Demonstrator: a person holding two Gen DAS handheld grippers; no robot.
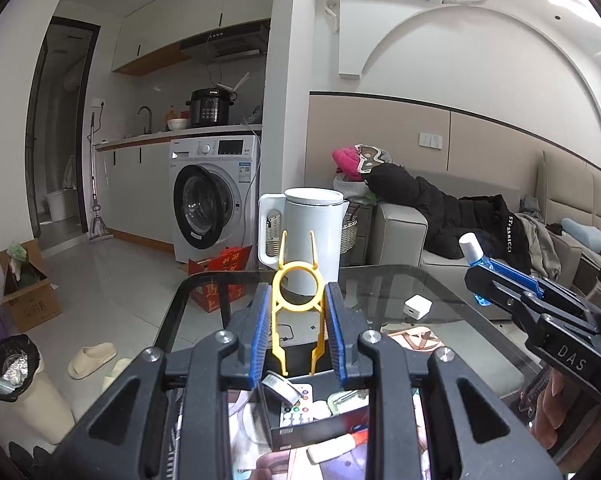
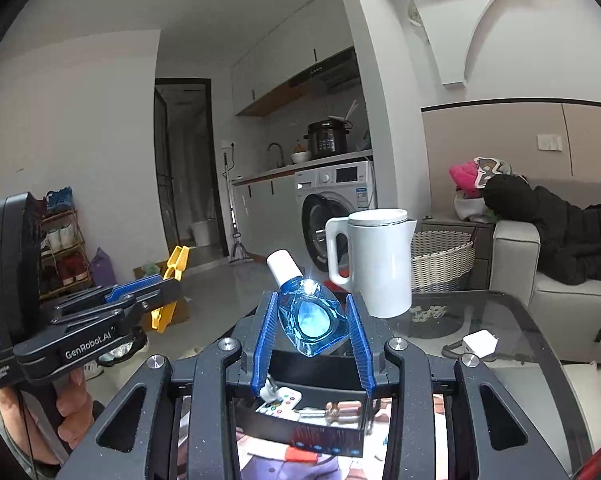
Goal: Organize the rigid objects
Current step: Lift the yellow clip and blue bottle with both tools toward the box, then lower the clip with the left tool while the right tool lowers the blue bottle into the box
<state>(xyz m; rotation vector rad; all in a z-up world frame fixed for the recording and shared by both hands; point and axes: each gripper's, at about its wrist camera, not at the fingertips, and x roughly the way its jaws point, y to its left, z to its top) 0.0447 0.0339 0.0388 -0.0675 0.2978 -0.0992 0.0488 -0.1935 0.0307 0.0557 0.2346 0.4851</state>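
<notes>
My left gripper is shut on a yellow plastic tool with a ring and two long prongs, held upright between the blue pads. In the right wrist view the same gripper shows at the left with the yellow tool sticking out. My right gripper is shut on a blue faceted bottle with a white cap, tilted left. The bottle also shows at the right of the left wrist view. Below both grippers lies a black box holding a remote, a tape roll and small items.
A white jug stands at the far end of the glass table. A white charger cube lies to its right. A grey sofa lies beyond. A hand holds the left gripper.
</notes>
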